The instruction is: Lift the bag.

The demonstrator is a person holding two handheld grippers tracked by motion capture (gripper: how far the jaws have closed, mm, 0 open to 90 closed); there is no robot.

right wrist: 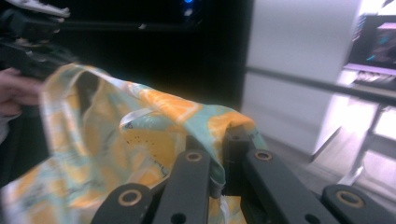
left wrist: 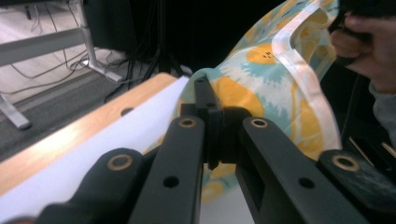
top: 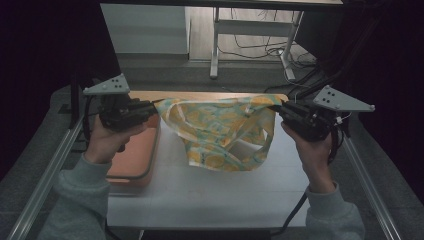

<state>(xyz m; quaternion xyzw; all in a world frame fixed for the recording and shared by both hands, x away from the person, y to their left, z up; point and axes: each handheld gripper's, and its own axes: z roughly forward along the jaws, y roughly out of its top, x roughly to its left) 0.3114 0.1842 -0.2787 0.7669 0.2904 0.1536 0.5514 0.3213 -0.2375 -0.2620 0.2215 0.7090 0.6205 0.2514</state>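
At centre of the high view, a thin cloth printed w/ orange slices on pale teal, edged in white binding [top: 220, 132], hangs stretched between both tools. Left gripper [top: 152, 106], mid-left of frame, is clamped on the cloth's left top corner; in the left gripper view its jaws are pinched together w/ fabric [left wrist: 261, 88] bunched just past them. Right gripper [top: 279, 107], mid-right, is likewise closed on the opposite corner; the right gripper view shows fabric [right wrist: 140, 130] draped over its tips. Hands are held apart & level, prob. to spread the piece open so it hangs flat. Its lower edge sags onto the white tabletop [top: 210, 195]. An orange-pink shallow tray [top: 135, 155] sits at left under the left hand [top: 107, 140], not touching the cloth as far as I can tell.
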